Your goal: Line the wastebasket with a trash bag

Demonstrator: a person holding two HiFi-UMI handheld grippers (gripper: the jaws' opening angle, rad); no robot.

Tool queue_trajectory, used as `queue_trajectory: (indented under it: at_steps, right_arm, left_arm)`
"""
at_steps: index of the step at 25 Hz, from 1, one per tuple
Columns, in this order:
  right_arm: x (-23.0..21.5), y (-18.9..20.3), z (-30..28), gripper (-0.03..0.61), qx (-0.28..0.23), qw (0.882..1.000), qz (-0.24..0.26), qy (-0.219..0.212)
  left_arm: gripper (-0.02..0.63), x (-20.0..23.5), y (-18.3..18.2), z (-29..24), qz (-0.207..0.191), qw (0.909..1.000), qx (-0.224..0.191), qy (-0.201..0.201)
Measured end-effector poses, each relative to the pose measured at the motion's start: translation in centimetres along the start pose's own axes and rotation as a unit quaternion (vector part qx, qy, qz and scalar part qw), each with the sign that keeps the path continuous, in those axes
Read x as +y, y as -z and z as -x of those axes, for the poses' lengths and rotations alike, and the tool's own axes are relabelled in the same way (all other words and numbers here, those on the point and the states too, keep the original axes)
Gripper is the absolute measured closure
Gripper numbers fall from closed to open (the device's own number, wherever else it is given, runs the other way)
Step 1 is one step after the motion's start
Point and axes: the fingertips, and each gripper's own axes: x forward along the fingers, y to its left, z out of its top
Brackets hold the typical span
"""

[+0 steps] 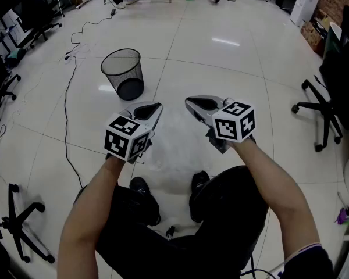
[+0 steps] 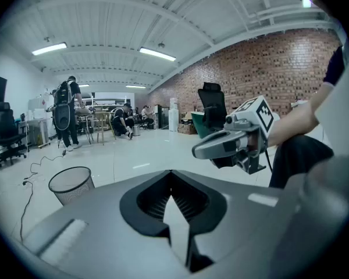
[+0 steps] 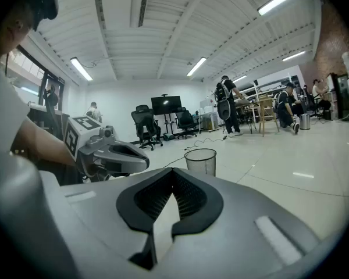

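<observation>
The black mesh wastebasket [image 1: 123,73] stands upright on the pale floor ahead and to the left; it also shows in the left gripper view [image 2: 71,183] and the right gripper view [image 3: 200,161]. A thin see-through trash bag [image 1: 170,139] hangs as a crinkled film between both grippers, above the person's shoes. My left gripper [image 1: 157,107] is shut, with a pale strip of bag [image 2: 175,214] pinched between its pads. My right gripper [image 1: 189,103] is shut the same way on the bag [image 3: 161,214]. The two tips point at each other a short way apart, well short of the basket.
A black cable [image 1: 70,97] runs along the floor left of the basket. Office chairs stand at the right [image 1: 326,106] and lower left [image 1: 20,222]. People and desks [image 2: 67,112] are at the far end of the room.
</observation>
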Motion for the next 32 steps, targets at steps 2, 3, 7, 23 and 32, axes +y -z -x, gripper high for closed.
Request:
queue_trajectory:
  at_steps: [2, 3, 7, 23, 32]
  right_arm:
    - [-0.6, -0.8, 0.1, 0.577, -0.001, 1.0, 0.001, 0.006]
    - [-0.9, -1.0, 0.3, 0.577, -0.001, 1.0, 0.003, 0.007]
    - [-1.7, -0.4, 1.1, 0.577, 0.006, 1.0, 0.013, 0.007]
    - [-5.6, 20.2, 5.6, 0.494, 0.045, 0.973, -0.193, 0.117]
    - [-2.0, 26.8, 5.0, 0.414, 0.097, 0.963, -0.232, 0.1]
  left_arm:
    - [0.603, 0.6, -0.4, -0.4, 0.004, 1.0, -0.006, -0.006]
    - [0.603, 0.8, -0.6, -0.6, 0.007, 0.9999, -0.008, -0.009]
    - [0.603, 1.2, 0.2, -2.3, 0.01, 0.9999, 0.0, -0.014]
    - [0.603, -3.6, 12.5, -9.5, 0.048, 0.9946, 0.082, 0.043]
    - [0.603, -5.6, 15.2, -9.7, 0.05, 0.9922, 0.099, 0.058]
